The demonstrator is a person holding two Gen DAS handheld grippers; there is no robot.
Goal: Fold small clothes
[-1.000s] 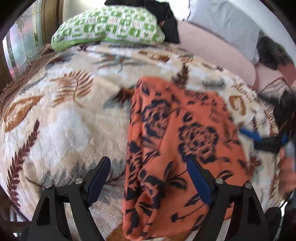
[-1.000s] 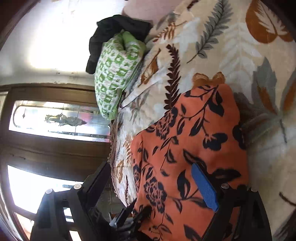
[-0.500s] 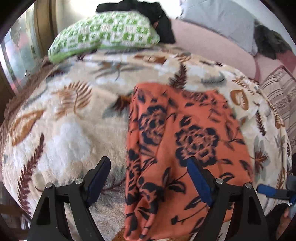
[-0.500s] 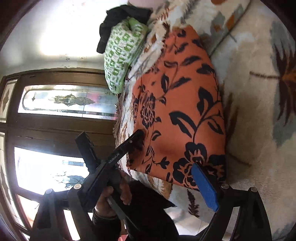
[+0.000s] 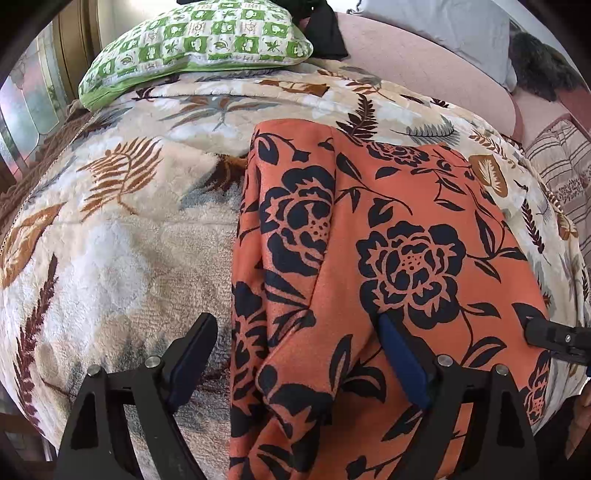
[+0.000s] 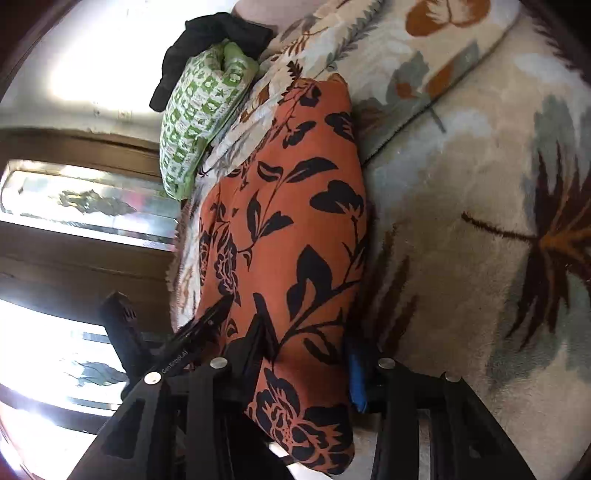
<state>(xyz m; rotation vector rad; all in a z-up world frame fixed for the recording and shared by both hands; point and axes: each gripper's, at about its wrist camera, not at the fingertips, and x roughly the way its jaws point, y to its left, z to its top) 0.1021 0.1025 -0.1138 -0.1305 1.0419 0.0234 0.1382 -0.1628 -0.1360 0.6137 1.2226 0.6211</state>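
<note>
An orange garment with black flowers [image 5: 388, 258] lies folded on a leaf-patterned blanket [image 5: 110, 240]. My left gripper [image 5: 295, 354] is open over the garment's near left edge, one finger on the blanket and one on the cloth. My right gripper [image 6: 310, 362] has its jaws partly closed around the garment's near right edge [image 6: 295, 258], with cloth between the fingers; how firmly it grips is not clear. Its tip shows at the right of the left wrist view [image 5: 554, 338].
A green checked pillow [image 5: 199, 40] and a black cloth [image 5: 325, 29] lie at the far end of the bed. A pink bolster [image 5: 424, 66] and grey pillow [image 5: 443, 26] lie at back right. Wooden-framed glass panes [image 6: 74, 206] stand beyond the bed's left side.
The right gripper has come in to the garment's near right edge and narrowed its jaws around the cloth. The left gripper has moved closer to the garment and stays open.
</note>
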